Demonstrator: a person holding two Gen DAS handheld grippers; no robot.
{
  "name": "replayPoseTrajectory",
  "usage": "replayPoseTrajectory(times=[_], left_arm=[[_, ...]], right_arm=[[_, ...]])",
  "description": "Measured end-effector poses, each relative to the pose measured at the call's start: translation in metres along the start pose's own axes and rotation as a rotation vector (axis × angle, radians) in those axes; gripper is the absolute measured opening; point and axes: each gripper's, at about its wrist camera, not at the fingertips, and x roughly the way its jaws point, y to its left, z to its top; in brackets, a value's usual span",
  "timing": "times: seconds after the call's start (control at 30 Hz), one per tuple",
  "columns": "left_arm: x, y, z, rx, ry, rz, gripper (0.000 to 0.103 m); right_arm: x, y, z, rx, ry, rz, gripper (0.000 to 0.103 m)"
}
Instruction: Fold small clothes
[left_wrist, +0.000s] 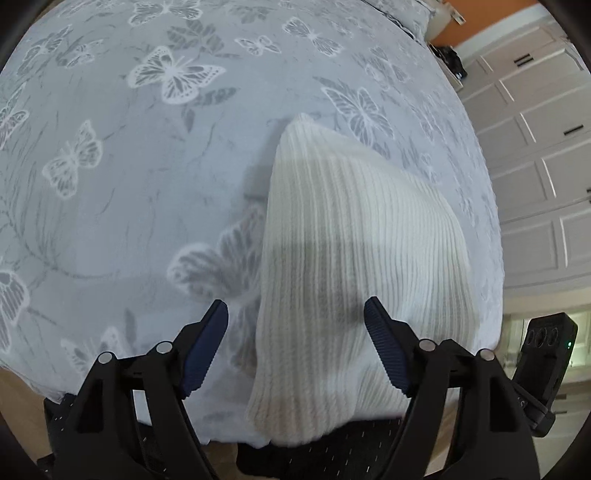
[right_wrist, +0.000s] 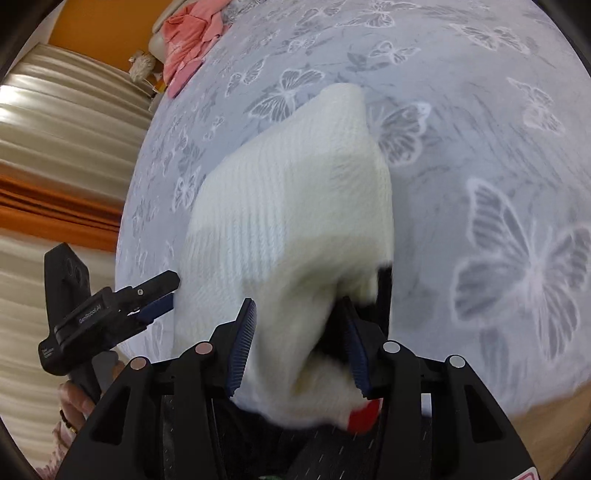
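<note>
One white ribbed knit garment (left_wrist: 354, 236) lies on the bed near its front edge, its near end hanging toward both cameras. In the left wrist view the left gripper (left_wrist: 295, 347) stands with its blue-padded fingers (left_wrist: 205, 350) spread wide above the knit, touching nothing. In the right wrist view the right gripper (right_wrist: 299, 343) has the near end of the garment bunched between its fingers; the picture is blurred there, so I cannot tell whether the pads press on it. A red patch (right_wrist: 364, 415) shows at the cloth's bottom edge, just beside the right-hand pad.

The bedspread (left_wrist: 122, 192) is pale grey with white and grey butterflies. Only the left view shows white panelled cupboard doors (left_wrist: 535, 155) beside the bed. Only the right view shows a pink garment (right_wrist: 192, 40) heaped at the bed's far corner, an orange wall (right_wrist: 103, 29), pale curtains with an orange band (right_wrist: 55, 192), and a hand (right_wrist: 75, 406) wearing a ring and holding the left gripper's handle.
</note>
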Motion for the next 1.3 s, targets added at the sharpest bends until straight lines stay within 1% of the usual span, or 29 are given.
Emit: replayPoseTrajectory(times=[0.03,0.1,0.17,0.27,0.33,0.37,0.4,0.43,0.47,0.5,0.57,0.63,0.67,0.7,0.73,0.77,0.8,0.83,0.87,0.9,0.93,0.97,1.0,1.03,1.07,1.1,1.17,1.2,1.3], left_arm=[[-0.005,0.0,-0.005,0.015,0.01,-0.015,0.074],[-0.015,0.003,-0.02,0.02,0.037,-0.033,0.083],[-0.02,0.009,-0.04,-0.027,0.051,-0.073,0.083],[-0.007,0.027,-0.068,-0.222,0.094,-0.181,0.083],[0.005,0.041,-0.077,-0.403,0.076,-0.233,0.083],[0.009,0.045,-0.077,-0.459,0.053,-0.266,0.08],[0.011,0.047,-0.075,-0.496,0.032,-0.282,0.067],[0.012,0.048,-0.07,-0.512,0.014,-0.278,0.056],[0.01,0.049,-0.064,-0.512,0.001,-0.282,0.039],[0.005,0.05,-0.061,-0.512,-0.01,-0.288,0.033],[-0.013,0.055,-0.055,-0.512,-0.054,-0.304,0.032],[-0.031,0.066,-0.057,-0.506,-0.104,-0.267,0.032],[-0.034,0.073,-0.059,-0.504,-0.118,-0.226,0.035],[-0.035,0.083,-0.064,-0.496,-0.13,-0.146,0.036],[-0.033,0.092,-0.067,-0.485,-0.115,-0.08,0.037],[-0.027,0.099,-0.069,-0.487,-0.082,-0.028,0.037],[-0.024,0.107,-0.072,-0.502,-0.057,-0.002,0.037],[-0.027,0.111,-0.073,-0.513,-0.058,-0.007,0.037],[-0.032,0.112,-0.072,-0.507,-0.069,-0.017,0.038],[-0.042,0.105,-0.065,-0.455,-0.092,-0.015,0.046],[-0.047,0.097,-0.059,-0.415,-0.107,-0.006,0.053],[-0.053,0.086,-0.049,-0.358,-0.129,0.013,0.068],[-0.057,0.072,-0.037,-0.29,-0.154,0.026,0.078],[-0.059,0.062,-0.028,-0.237,-0.17,0.022,0.081],[-0.057,0.051,-0.019,-0.182,-0.177,0.01,0.088],[-0.049,0.038,-0.006,-0.123,-0.161,-0.007,0.091],[-0.03,0.023,0.008,-0.055,-0.113,-0.042,0.094],[-0.013,0.013,0.014,-0.034,-0.059,-0.045,0.094],[0.03,0.014,0.022,-0.065,0.043,-0.024,0.094]], right_arm=[[-0.002,0.002,-0.008,-0.017,0.005,-0.006,0.05],[-0.002,0.003,-0.027,-0.069,0.018,-0.056,0.05],[-0.001,-0.006,-0.039,-0.073,0.036,-0.08,0.05],[0.007,-0.013,-0.037,-0.003,0.031,-0.058,0.051],[0.006,-0.007,-0.033,-0.001,0.007,-0.043,0.048],[0.004,0.0,-0.03,-0.018,-0.011,-0.033,0.043],[0.001,0.006,-0.028,-0.03,-0.019,-0.029,0.023],[-0.003,0.011,-0.028,-0.032,-0.023,-0.01,0.012],[-0.015,0.018,-0.029,-0.03,-0.056,0.029,0.012],[-0.024,0.023,-0.03,-0.031,-0.081,0.051,0.012],[-0.038,0.031,-0.041,-0.038,-0.101,0.084,0.012],[-0.026,0.026,-0.055,-0.039,-0.056,0.075,0.012],[-0.009,0.019,-0.063,-0.036,-0.008,0.053,0.012],[0.021,0.007,-0.075,-0.032,0.085,-0.004,0.013],[0.034,-0.003,-0.085,-0.034,0.127,-0.056,0.013],[0.038,-0.006,-0.088,-0.028,0.126,-0.061,0.013],[0.034,-0.005,-0.089,-0.027,0.106,-0.056,0.013],[0.027,-0.002,-0.087,-0.022,0.093,-0.049,0.019],[0.015,0.0,-0.082,-0.013,0.068,-0.043,0.02],[0.006,0.001,-0.076,-0.012,0.048,-0.042,0.024],[-0.004,0.002,-0.069,-0.016,0.019,-0.047,0.031],[-0.015,0.002,-0.059,-0.027,-0.022,-0.066,0.037],[-0.022,0.0,-0.048,-0.035,-0.059,-0.089,0.052],[-0.028,-0.004,-0.033,-0.037,-0.103,-0.124,0.063],[-0.029,-0.007,-0.025,-0.031,-0.117,-0.139,0.065],[-0.026,-0.013,-0.012,-0.016,-0.118,-0.146,0.067],[-0.012,-0.023,0.007,0.028,-0.093,-0.12,0.067],[-0.005,-0.027,0.014,0.052,-0.073,-0.102,0.067],[0.029,-0.036,0.026,0.109,-0.01,-0.056,0.067]])
